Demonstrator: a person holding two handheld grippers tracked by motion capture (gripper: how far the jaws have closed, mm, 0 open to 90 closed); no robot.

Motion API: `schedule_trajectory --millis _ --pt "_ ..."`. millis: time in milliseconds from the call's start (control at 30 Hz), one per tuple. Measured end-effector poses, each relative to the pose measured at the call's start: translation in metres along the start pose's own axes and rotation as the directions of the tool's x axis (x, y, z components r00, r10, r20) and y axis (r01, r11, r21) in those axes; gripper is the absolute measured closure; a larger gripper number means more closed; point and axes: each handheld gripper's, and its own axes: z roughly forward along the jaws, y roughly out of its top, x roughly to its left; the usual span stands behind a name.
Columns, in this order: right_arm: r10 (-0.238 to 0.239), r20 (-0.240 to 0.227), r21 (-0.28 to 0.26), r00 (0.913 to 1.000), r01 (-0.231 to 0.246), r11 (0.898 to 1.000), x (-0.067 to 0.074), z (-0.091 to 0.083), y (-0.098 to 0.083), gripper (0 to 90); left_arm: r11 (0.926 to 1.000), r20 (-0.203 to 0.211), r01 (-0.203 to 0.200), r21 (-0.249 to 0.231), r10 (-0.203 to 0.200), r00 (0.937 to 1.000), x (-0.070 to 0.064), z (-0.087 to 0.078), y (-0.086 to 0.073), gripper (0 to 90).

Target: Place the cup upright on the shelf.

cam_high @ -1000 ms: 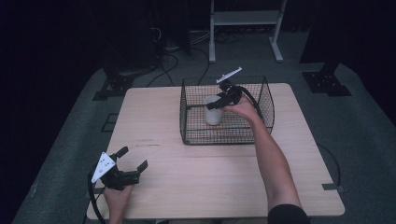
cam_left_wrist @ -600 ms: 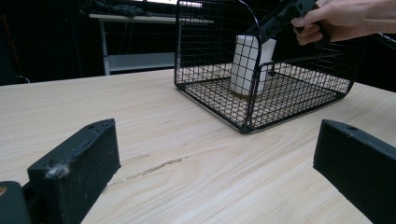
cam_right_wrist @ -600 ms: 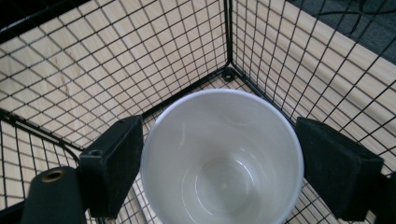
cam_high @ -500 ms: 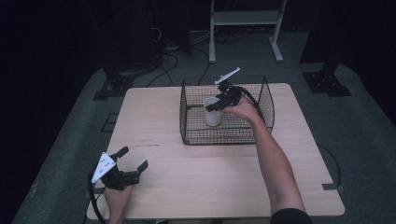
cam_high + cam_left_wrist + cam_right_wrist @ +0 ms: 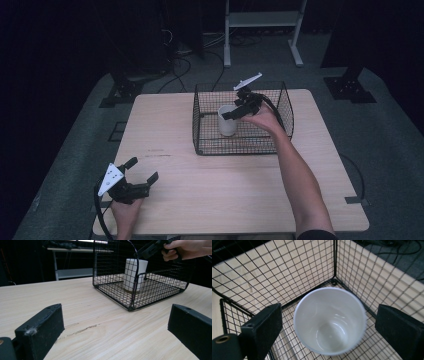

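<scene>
Right gripper view looks straight down between the two black jaws of the right gripper [image 5: 329, 325], which have just been opening and now stand wide on either side of the white cup [image 5: 330, 321], clear of its rim, with a gap at each side. The cup stands upright and empty on the floor of the wire basket [image 5: 294, 272], close to one of its corners. From the high view, the right gripper [image 5: 234, 113] hangs over the cup [image 5: 227, 121] inside the basket [image 5: 200, 127], the person's right hand [image 5: 264, 117] behind it. The basket sits on the far half of the wooden table [image 5: 240, 195]. Well apart from the basket, at the table's near left corner, the left gripper [image 5: 144, 171] rests low with its jaws spread and nothing between them.
</scene>
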Motion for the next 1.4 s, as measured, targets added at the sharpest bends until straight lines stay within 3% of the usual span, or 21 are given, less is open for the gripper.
schedule_trajectory --millis 200,467,633,733,1067,1133,1400 --pt "0.035 -0.012 -0.091 0.9993 -0.036 0.995 -0.003 -0.028 0.001 6.8 1.0000 -0.004 -0.005 -0.001 0.005 1.0000 0.000 0.000 0.000 0.0" --pt "0.067 -0.023 -0.152 0.9975 -0.069 0.986 -0.005 -0.061 -0.007 6.8 1.0000 -0.013 -0.006 0.003 0.006 0.9999 0.000 0.000 0.000 0.0" --pt "0.073 -0.052 -0.173 0.9960 -0.081 0.982 -0.004 -0.075 -0.017 6.8 0.9998 -0.011 -0.016 0.007 0.016 0.9998 -0.001 0.000 0.000 0.0" --pt "0.066 -0.046 -0.153 0.9968 -0.073 0.986 -0.001 -0.080 -0.024 6.8 0.9999 -0.011 -0.014 0.010 0.014 0.9998 -0.001 0.001 0.000 0.0" --pt "0.068 -0.060 -0.198 0.9959 -0.078 0.977 0.009 -0.102 -0.046 7.1 0.9998 -0.008 -0.018 0.011 0.018 0.9998 -0.002 0.001 0.000 0.0" --pt "0.072 -0.086 -0.201 0.9937 -0.089 0.976 0.013 -0.107 -0.047 7.1 0.9999 -0.009 -0.015 0.008 0.015 0.9998 -0.002 0.001 0.000 0.0" --pt "0.005 -0.076 -0.183 0.9971 -0.019 0.983 0.034 -0.119 -0.045 7.1 0.9998 -0.010 -0.018 0.006 0.018 0.9998 -0.002 0.001 0.000 0.0"
